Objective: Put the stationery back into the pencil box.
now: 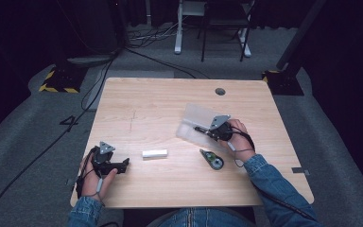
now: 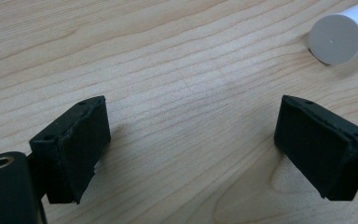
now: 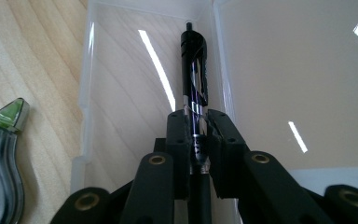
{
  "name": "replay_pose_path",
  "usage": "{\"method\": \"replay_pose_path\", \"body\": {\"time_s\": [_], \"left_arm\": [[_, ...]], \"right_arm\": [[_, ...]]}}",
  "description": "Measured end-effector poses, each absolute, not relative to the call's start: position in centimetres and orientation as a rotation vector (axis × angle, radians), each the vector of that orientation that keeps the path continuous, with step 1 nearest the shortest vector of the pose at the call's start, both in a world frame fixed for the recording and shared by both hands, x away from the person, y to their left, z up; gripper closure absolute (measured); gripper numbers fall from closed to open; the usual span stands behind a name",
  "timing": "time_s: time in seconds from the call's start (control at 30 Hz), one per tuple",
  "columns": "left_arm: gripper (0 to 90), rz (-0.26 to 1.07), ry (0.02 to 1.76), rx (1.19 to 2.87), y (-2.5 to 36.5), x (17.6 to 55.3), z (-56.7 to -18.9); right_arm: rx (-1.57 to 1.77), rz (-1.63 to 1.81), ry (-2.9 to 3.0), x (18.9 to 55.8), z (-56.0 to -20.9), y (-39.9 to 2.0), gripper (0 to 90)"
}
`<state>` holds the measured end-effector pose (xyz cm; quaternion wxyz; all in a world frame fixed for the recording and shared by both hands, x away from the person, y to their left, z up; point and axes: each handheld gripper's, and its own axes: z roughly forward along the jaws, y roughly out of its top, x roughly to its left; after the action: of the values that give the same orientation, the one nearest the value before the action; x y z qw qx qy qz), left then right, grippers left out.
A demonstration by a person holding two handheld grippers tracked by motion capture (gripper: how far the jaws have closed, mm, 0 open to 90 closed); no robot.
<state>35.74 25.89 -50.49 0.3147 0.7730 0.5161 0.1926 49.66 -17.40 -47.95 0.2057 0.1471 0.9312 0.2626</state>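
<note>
A clear plastic case (image 1: 194, 122) lies open on the wooden table (image 1: 160, 101), right of centre. My right gripper (image 1: 207, 132) is shut on a black pen (image 3: 194, 70), holding it over the case's tray (image 3: 121, 93) with the pen tip pointing away from me. A white cylinder (image 1: 154, 153) lies at the table's middle front; its round end (image 2: 334, 38) shows in the left gripper view. My left gripper (image 1: 123, 165) rests low at the front left, open, with bare table between its jaws. A green and grey correction tape dispenser (image 1: 212, 159) lies beside the right hand.
A round grommet hole (image 1: 220, 91) sits near the table's far edge. Cables (image 1: 94, 85) run over the grey floor at left, and a chair frame (image 1: 224, 28) stands behind the table. The case lid (image 3: 298, 84) lies flat to the right of the tray.
</note>
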Motion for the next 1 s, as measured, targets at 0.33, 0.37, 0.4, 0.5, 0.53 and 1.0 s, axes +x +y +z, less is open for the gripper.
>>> {"method": "replay_pose_path", "body": {"time_s": [0.33, 0.37, 0.4, 0.5, 0.53, 1.0], "left_arm": [[10.8, 0.507, 1.360, 2.037, 25.89, 35.74, -50.49], [10.8, 0.508, 1.359, 2.039, 25.90, 35.74, -50.48], [10.8, 0.508, 1.360, 2.037, 25.89, 35.74, -50.49], [10.8, 0.508, 1.360, 2.037, 25.89, 35.74, -50.48], [10.8, 0.508, 1.360, 2.038, 25.89, 35.74, -50.48], [10.8, 0.508, 1.360, 2.037, 25.89, 35.74, -50.49]], "right_arm": [[0.381, 0.709, 2.576, 49.68, -47.90, -17.31, 76.9], [0.378, 0.713, 2.572, 49.67, -47.86, -17.29, 76.2], [0.377, 0.711, 2.571, 49.62, -47.82, -17.27, 76.1], [0.368, 0.708, 2.555, 49.57, -47.70, -17.19, 75.2], [0.367, 0.707, 2.550, 49.57, -47.69, -17.19, 75.1], [0.424, 0.778, 2.540, 49.58, -47.00, -17.75, 71.0]]}}
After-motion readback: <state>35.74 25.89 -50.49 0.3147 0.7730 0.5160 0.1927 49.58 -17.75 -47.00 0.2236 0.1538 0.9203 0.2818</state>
